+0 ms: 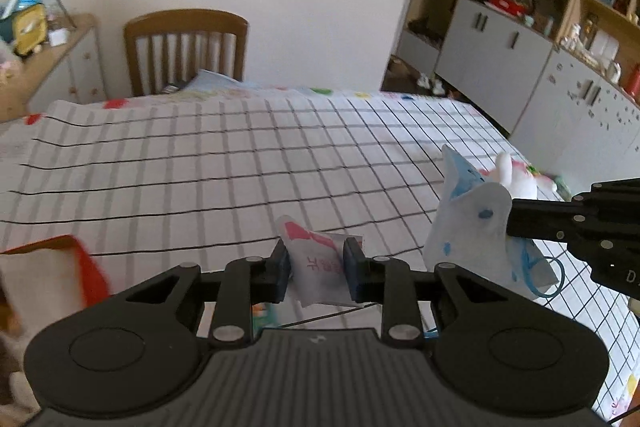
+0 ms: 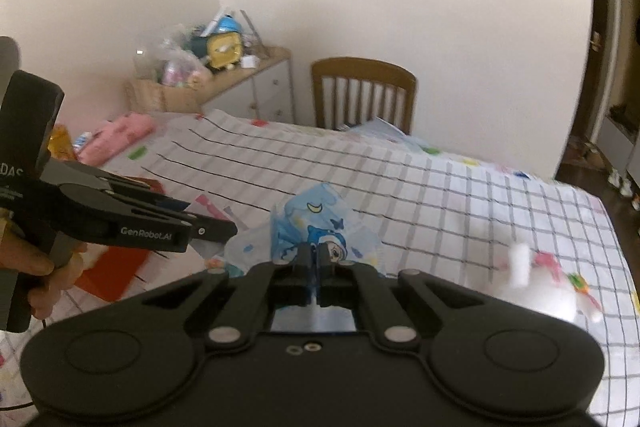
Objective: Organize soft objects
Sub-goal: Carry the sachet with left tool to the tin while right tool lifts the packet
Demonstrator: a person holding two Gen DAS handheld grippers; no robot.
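Your left tongs (image 1: 316,269) are clenched on a small white sachet with pink print (image 1: 316,263); the blue pads press on both of its sides and it hangs clear of the worktop (image 1: 200,163). Your right tongs (image 2: 315,259) are clamped fully together on a thin white face mask with a blue cartoon print (image 2: 316,227). In the left wrist view the same mask (image 1: 468,223) flares upward from the jaw tips, and its blue ear loop dangles below them. Both soft items are therefore off the surface and in hand, held near each other above the near edge of the worktop.

The worktop is covered with a white checked cloth. A white plush toy with pink trim (image 2: 536,287) lies on it to the right, beside the held mask but apart from it. An open red-and-white container (image 1: 52,275) sits at the near left; its contents cannot be made out. A wooden chair (image 1: 186,51) stands at the far edge.

The step in hand appears to be transport: both items are lifted and neither is yet placed. The destination is not certain from these views; the red-and-white container is the likely candidate.

For the next move, carry each item over its destination before you release. Keep the left grip firm, since the sachet is slick and held only across its middle. Keep the mask's loose loop away from the left tongs, where it could snag. The plush toy is not yet handled.
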